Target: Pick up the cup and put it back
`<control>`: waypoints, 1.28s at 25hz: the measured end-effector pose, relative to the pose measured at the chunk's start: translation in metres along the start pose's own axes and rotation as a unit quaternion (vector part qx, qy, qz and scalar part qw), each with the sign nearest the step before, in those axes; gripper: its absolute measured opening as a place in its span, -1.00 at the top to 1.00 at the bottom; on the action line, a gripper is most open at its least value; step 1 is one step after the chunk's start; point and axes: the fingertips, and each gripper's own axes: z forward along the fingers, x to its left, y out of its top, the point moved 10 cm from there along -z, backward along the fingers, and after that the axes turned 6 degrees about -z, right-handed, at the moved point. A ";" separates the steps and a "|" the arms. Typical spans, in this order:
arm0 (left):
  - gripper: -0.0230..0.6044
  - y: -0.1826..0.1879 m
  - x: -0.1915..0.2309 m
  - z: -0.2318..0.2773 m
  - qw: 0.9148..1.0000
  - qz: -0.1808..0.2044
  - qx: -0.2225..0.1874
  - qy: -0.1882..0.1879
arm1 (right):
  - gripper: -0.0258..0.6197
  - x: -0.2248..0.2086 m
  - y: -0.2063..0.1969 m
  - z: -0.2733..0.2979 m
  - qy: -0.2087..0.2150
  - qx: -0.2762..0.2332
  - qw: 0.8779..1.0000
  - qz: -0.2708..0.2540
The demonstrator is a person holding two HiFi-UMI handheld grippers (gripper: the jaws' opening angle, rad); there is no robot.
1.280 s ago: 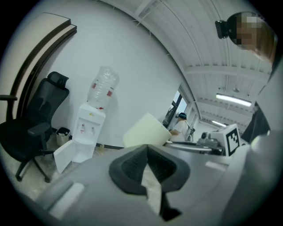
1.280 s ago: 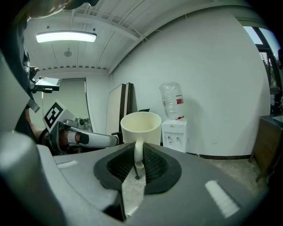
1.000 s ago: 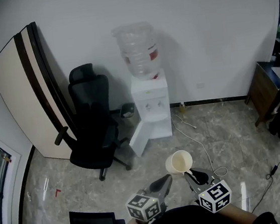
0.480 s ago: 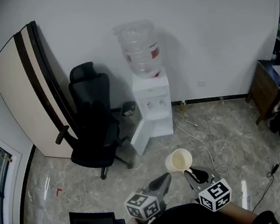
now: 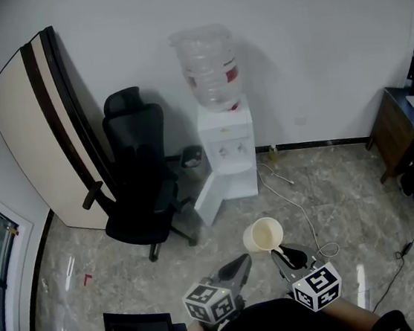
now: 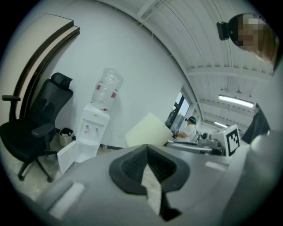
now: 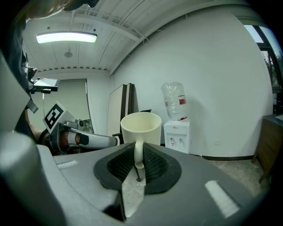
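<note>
- Left gripper (image 5: 241,263): low in the head view, just left of centre, with its marker cube (image 5: 209,304) toward the body. Points forward and slightly down.
- Pads (image 6: 132,165) pressed together at the tips, nothing between them.
- Cup (image 5: 263,235): cream, upright, mouth up. Hangs in the air above the floor (image 5: 345,189), close to the left gripper's tip and straight ahead of the right gripper.
- Right gripper (image 5: 280,252): just beside the left one, also aimed forward and a little down, its cube nearest the body. Pinches the cup's handle (image 7: 138,154) between its pads, with the cup's body beyond the tips.
- Floor of glossy grey marbled tiles, well below both grippers.
- Far left: a tall cream board (image 5: 39,137) with dark stripes, leaning against the white wall (image 5: 313,50).
- Next, a black office chair (image 5: 143,184) with a headrest, standing in front of the board's right edge.
- A small dark bin (image 5: 191,155) at the wall, between chair and dispenser.
- White water dispenser (image 5: 227,147) against the wall, a clear bottle (image 5: 211,67) upside down on top. Its lower door (image 5: 212,198) stands swung open to the left.
- A pale cable (image 5: 300,209) running over the tiles from beside the dispenser to a loop near the right gripper.
- Far right: a dark wooden cabinet (image 5: 391,131) at the picture's edge.
</note>
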 end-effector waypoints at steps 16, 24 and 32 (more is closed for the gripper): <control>0.91 0.003 -0.001 -0.001 1.000 -0.001 -0.008 0.000 | 0.75 -0.003 0.000 0.001 0.000 -0.002 1.000 0.007; 0.91 -0.002 -0.002 0.003 1.000 -0.012 0.000 0.002 | 0.75 -0.006 -0.003 -0.008 -0.003 0.001 1.000 0.010; 0.91 -0.014 -0.016 0.035 0.999 -0.038 0.004 0.016 | 0.75 -0.042 -0.013 -0.033 -0.014 0.006 1.000 0.028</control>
